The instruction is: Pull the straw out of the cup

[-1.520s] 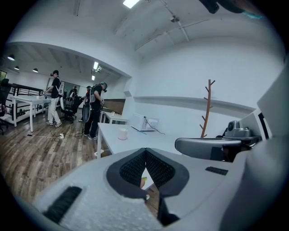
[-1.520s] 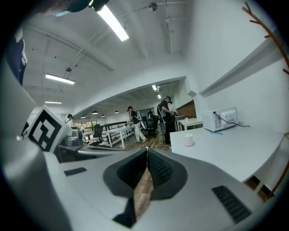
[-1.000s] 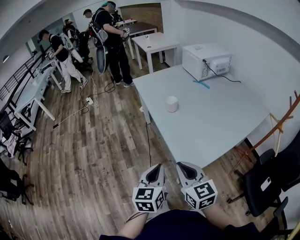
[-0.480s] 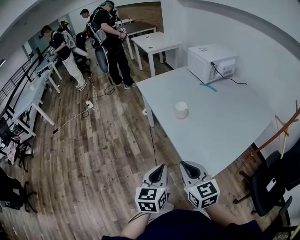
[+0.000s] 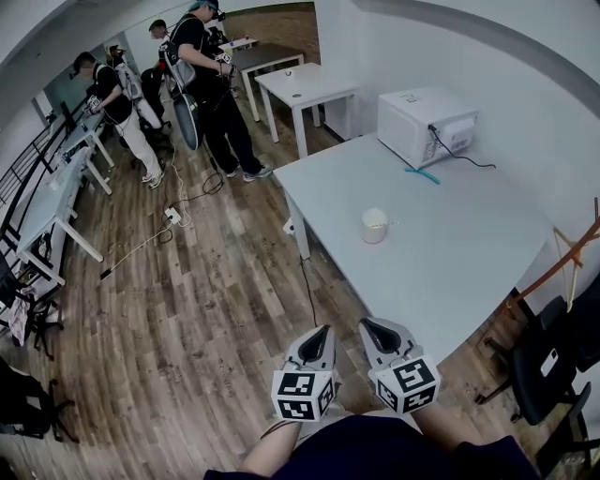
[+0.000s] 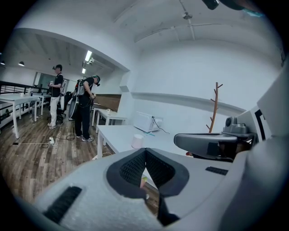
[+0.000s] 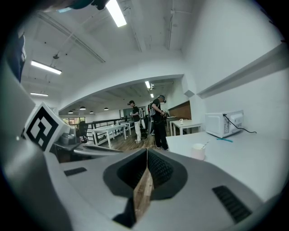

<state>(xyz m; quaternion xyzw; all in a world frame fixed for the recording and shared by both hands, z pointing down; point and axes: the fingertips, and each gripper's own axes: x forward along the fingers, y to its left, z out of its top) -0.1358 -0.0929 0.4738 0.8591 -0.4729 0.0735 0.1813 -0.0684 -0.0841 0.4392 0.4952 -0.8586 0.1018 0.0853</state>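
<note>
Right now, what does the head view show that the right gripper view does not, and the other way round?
Only the head view: the wooden coat rack, a black chair and a power strip on the floor. Only the right gripper view: the ceiling lamps and the right tool with its jaws closed on nothing. Both: the cup, the microwave, the white table and people.

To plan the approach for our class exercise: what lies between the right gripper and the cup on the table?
Only bare table top. In the head view, nothing stands between the right gripper and the cup.
</note>
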